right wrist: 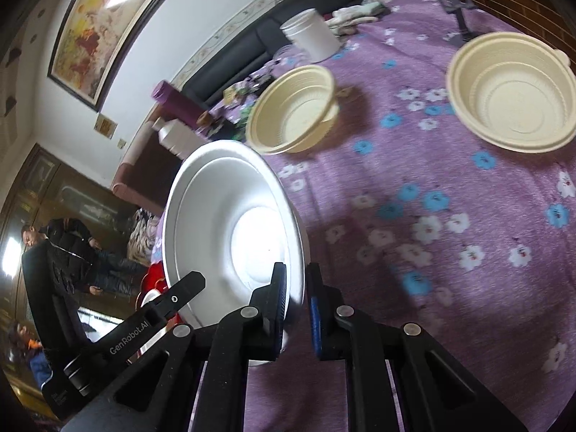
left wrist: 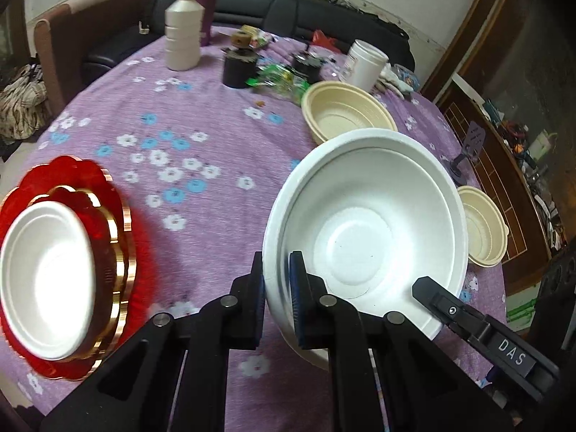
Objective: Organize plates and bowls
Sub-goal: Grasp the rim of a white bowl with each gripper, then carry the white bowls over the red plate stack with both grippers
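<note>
Both hand-held grippers pinching white bowl rim, labels "DAS" (left view), "GenRobot.AI" (right view)

I see even indoor light, glare blowing out the white bowl, motion blur on the red plates, and fisheye-bent, dark corners.

L gripper fingers pinch white foam bowl rim; R gripper grips opposite rim, above purple floral-clothed table.

Matt white foam bowl; glossy red plastic plate with shiny gold trim; woven purple cloth.
</note>
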The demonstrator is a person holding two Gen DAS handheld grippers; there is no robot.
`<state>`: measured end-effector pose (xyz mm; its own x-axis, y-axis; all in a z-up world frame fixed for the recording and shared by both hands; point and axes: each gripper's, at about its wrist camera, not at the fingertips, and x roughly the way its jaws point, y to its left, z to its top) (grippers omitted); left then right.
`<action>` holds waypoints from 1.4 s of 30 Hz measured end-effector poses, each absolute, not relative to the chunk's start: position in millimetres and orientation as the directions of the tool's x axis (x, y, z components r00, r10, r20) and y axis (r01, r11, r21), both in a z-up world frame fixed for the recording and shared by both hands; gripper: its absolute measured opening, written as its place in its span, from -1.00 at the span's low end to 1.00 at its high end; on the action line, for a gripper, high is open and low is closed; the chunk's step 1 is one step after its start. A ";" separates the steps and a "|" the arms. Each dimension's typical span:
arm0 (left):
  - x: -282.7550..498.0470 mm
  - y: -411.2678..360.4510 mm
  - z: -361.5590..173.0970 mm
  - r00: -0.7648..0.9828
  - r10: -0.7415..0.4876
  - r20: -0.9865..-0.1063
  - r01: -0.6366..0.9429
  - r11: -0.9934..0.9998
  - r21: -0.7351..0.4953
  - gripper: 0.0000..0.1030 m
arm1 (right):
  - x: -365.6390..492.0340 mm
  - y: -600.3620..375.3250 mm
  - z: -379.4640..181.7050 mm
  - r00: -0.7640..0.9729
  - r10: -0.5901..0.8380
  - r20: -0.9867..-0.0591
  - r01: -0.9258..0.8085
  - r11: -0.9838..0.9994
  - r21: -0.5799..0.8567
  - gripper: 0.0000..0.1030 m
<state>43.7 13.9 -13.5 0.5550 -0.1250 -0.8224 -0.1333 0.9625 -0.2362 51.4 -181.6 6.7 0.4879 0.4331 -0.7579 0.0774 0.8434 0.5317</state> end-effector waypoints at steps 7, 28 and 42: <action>22.4 47.9 -1.1 0.594 -0.096 -0.799 -0.182 0.951 -0.250 -0.81 | 51.2 -142.6 19.0 0.476 0.470 -0.743 -0.001 0.846 0.534 -0.80; -39.9 154.9 14.3 0.651 0.042 -0.758 -0.380 0.883 -0.277 -0.80 | 48.5 -15.8 35.9 0.373 0.580 -0.724 -0.225 0.814 0.536 -0.83; -70.3 208.7 6.2 0.624 0.115 -0.773 -0.491 0.828 -0.273 -0.80 | 46.8 51.3 23.4 0.241 0.614 -0.752 -0.315 0.782 0.538 -0.84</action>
